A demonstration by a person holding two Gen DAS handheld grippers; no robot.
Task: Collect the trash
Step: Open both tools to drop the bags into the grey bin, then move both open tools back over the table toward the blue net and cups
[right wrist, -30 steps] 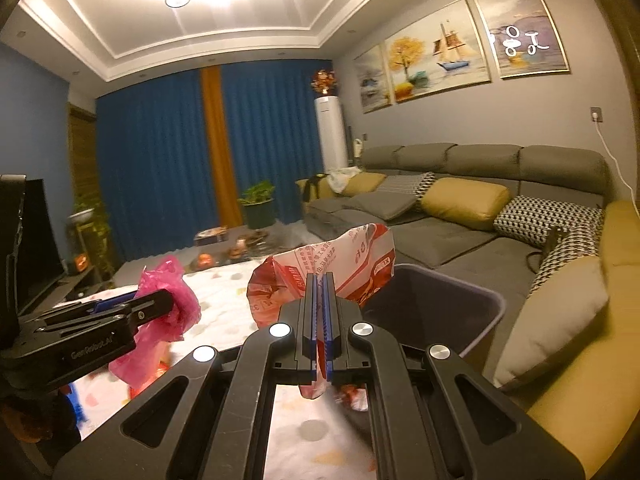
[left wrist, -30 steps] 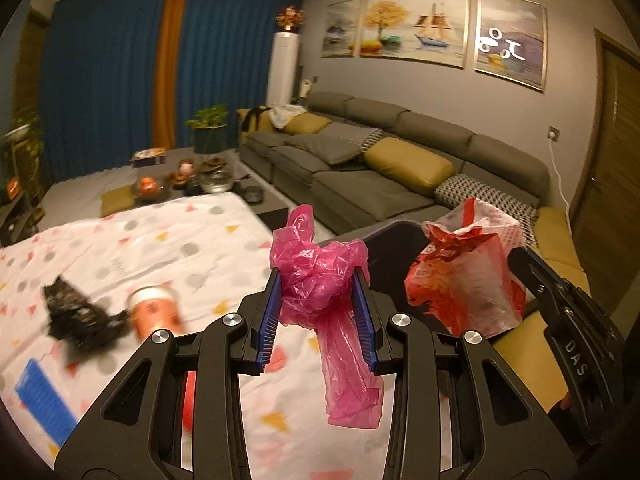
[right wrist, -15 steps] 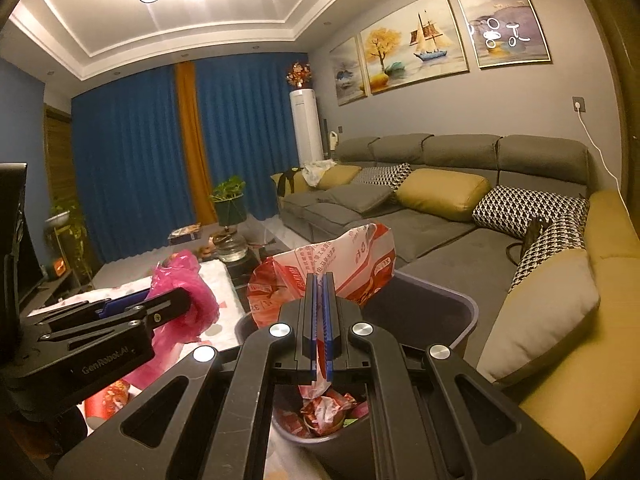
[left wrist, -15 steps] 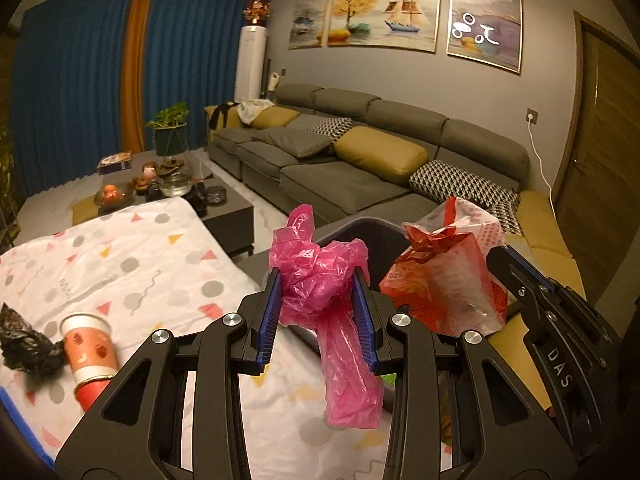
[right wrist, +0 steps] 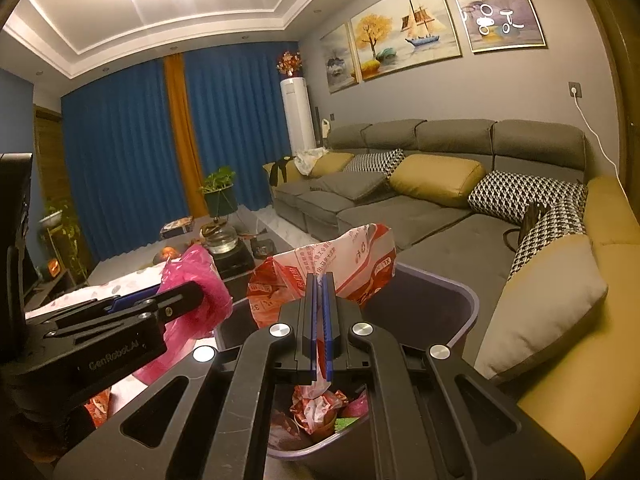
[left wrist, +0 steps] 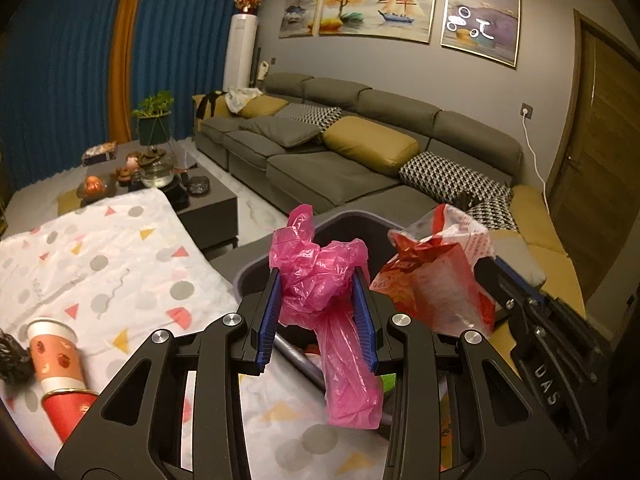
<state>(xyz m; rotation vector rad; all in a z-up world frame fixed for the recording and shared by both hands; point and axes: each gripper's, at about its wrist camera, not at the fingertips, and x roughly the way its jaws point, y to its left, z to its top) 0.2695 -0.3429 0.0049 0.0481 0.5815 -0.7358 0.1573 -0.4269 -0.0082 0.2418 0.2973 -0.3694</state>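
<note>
My left gripper (left wrist: 316,276) is shut on a crumpled pink plastic bag (left wrist: 320,280), whose tail hangs down over the near rim of a grey trash bin (left wrist: 352,220). My right gripper (right wrist: 319,278) is shut on a red and white plastic bag (right wrist: 332,264), held above the same grey trash bin (right wrist: 452,296), which holds crumpled wrappers (right wrist: 320,408). In the left wrist view the red and white bag (left wrist: 436,280) hangs at the right with the right gripper (left wrist: 492,266) behind it. In the right wrist view the pink bag (right wrist: 196,276) sits at the left in the left gripper (right wrist: 160,294).
A table under a white patterned cloth (left wrist: 100,252) lies left of the bin, with a paper cup (left wrist: 56,352), a red can under it and dark crumpled trash (left wrist: 10,360) at its left edge. A grey sofa (left wrist: 352,160) with cushions runs behind; a dark coffee table (left wrist: 200,196) stands beyond.
Both grippers have moved with their bags from over the table to over the bin, whose inside now shows. The cup and dark trash have slid to the left edge of the left wrist view.
</note>
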